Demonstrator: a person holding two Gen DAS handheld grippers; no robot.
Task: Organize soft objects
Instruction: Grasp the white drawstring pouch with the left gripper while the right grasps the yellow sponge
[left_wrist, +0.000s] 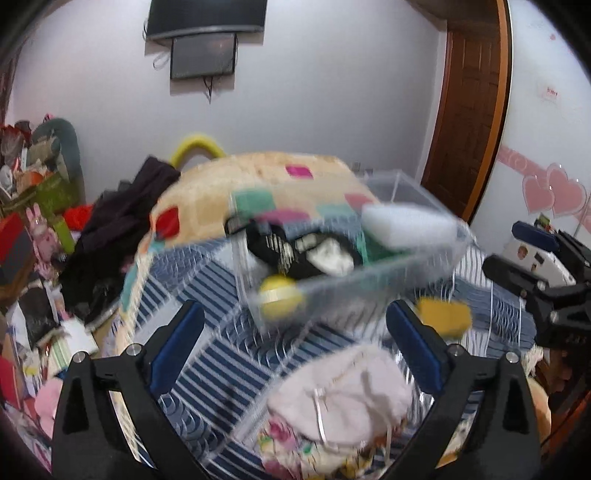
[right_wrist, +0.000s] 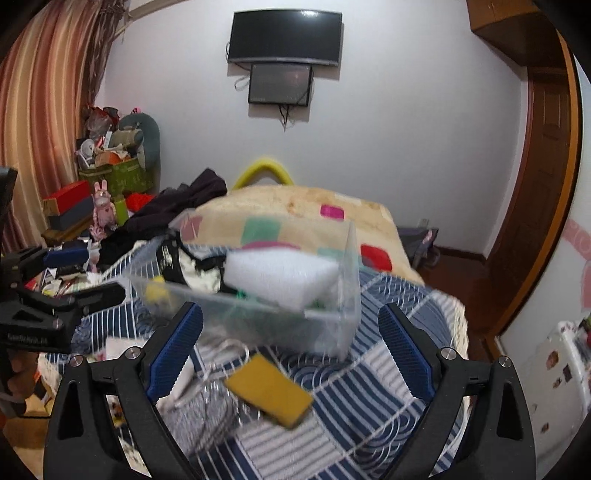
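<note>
A bed (right_wrist: 388, 354) is covered by a blue-and-white striped quilt (right_wrist: 354, 406). Toward its far end a beige blanket (right_wrist: 295, 206) with coloured squares is spread, and dark clothes (right_wrist: 177, 206) are heaped at that blanket's left edge. A clear box (right_wrist: 332, 325) is set on the quilt, mid-bed. Just in front of it a yellow sponge (right_wrist: 269, 395) is seen on the stripes, touching a grey cloth (right_wrist: 207, 413) on its left. Nearer the left wrist camera, a pale pink cloth (left_wrist: 343, 398) is laid on a floral fabric (left_wrist: 288, 443).
</note>
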